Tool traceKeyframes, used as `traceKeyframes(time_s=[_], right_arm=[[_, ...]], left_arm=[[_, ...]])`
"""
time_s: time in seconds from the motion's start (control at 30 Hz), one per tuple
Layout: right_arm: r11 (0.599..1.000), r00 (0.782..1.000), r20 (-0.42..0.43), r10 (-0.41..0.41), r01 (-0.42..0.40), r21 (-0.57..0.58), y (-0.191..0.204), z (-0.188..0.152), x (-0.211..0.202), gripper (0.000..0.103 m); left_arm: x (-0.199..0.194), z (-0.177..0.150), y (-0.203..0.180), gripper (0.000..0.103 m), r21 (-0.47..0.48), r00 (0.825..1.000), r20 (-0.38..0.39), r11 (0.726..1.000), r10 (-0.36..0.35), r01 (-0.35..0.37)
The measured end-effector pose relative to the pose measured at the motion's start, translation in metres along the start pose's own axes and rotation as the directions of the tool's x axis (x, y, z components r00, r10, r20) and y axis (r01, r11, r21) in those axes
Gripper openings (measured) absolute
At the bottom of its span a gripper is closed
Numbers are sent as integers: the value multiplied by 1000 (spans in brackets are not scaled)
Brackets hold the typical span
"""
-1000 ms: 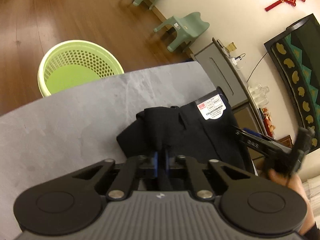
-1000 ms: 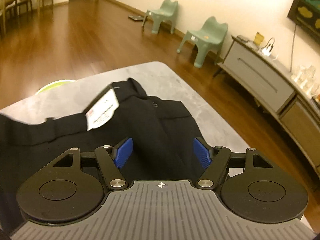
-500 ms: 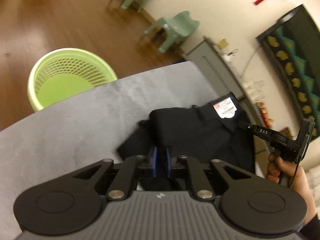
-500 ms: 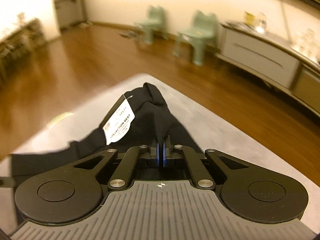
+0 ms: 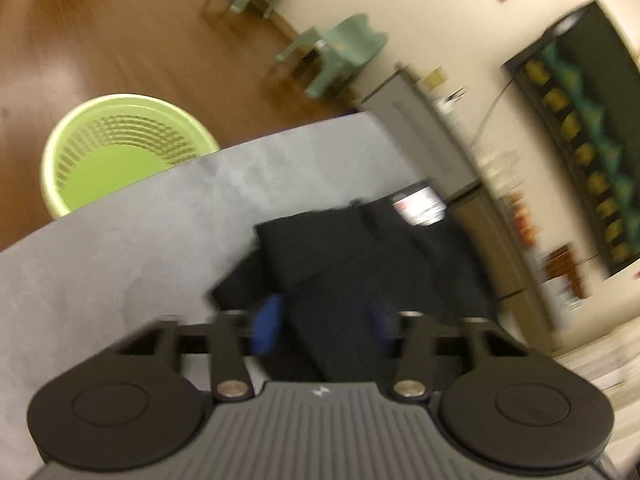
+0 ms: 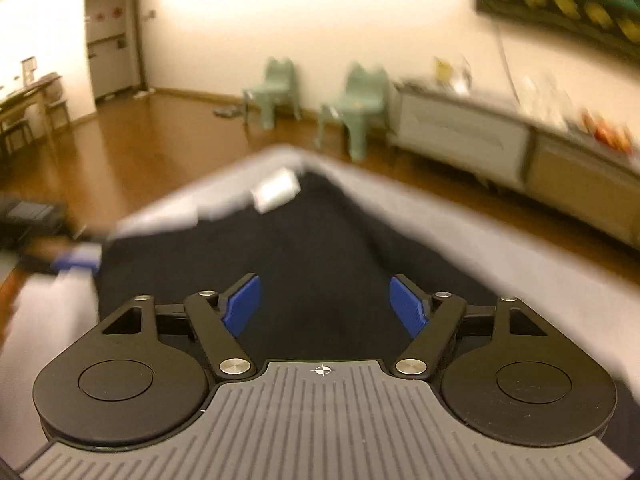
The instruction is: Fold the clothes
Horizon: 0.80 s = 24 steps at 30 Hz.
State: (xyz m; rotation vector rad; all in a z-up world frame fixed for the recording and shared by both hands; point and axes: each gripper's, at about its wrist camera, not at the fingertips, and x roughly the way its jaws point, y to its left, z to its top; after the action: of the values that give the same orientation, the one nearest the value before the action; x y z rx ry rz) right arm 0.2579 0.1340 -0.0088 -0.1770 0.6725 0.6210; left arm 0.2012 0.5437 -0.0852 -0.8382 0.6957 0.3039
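Black trousers (image 5: pixel 384 264) lie folded on the grey desk (image 5: pixel 132 248) in the left wrist view, filling the centre and lower right of the frame, with a white tag (image 5: pixel 418 204) at their far end. The left tool (image 5: pixel 324 320) sits low in the frame with its blue pads wide apart — nothing is clamped between them, and the dark cloth lies just beyond and beneath the gap. A lime-green basket (image 5: pixel 120 148) stands on the wooden floor at the left edge, past the desk's rim, and two pale green chairs (image 5: pixel 340 48) line the wall at the top.

From the right wrist, the trousers (image 6: pixel 320 264) spread across the middle of the frame on the desk (image 6: pixel 520 248), the tag (image 6: pixel 278 192) near their far edge. The right tool (image 6: pixel 325 306) is also spread wide, gripping nothing — cloth shows through the gap. Motion blur softens both views.
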Motion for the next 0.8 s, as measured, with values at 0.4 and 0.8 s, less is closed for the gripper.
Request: traceKeyframes(time_s=[0.4,0.8], right_arm=[[697,823,-189,-536,557,451,-238,-201,-233,61],[652,778,-255,-574,623,433,-352,-244,-230,65]], left_arm=[[-65,-22,-61,8,231,976,211,968,48,-98],[2,-59,-88,4,386,964,50,885,261,-259]])
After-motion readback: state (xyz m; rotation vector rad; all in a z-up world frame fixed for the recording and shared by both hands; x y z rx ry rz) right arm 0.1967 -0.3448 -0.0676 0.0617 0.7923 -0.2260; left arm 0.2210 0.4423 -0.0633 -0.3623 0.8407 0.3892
